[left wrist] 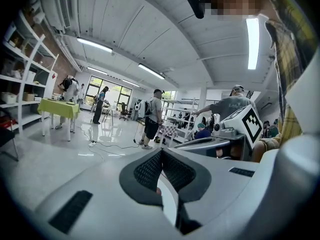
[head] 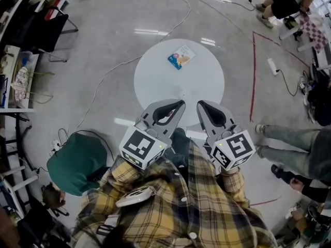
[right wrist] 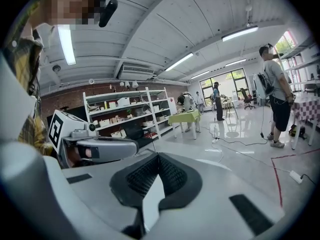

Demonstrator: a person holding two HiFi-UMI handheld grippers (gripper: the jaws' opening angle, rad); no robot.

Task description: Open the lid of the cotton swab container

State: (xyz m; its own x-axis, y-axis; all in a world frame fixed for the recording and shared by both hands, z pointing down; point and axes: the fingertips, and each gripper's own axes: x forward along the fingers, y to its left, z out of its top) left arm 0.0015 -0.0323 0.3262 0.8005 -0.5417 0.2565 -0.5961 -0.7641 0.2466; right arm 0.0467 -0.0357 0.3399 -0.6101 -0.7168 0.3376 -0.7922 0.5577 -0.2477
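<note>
Blue-and-white flat cotton swab container (head: 181, 57) lies on the round white table (head: 155, 81), well ahead of both grippers. We judge it light, thin, slippery: brace body, pinch lid edge. Our left gripper (head: 177, 106) and right gripper (head: 202, 106) are closed, empty.

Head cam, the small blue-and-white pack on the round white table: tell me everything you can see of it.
The small flat rectangular blue-and-white pack lies flat on the round white table, toward its far side, turned diagonally to the view. Its top face is pale, with a blue band along one edge and orange-pink print too small to read. It looks like thin card or plastic. No lid or opening can be made out at this size. Only the tabletop touches it.
</note>
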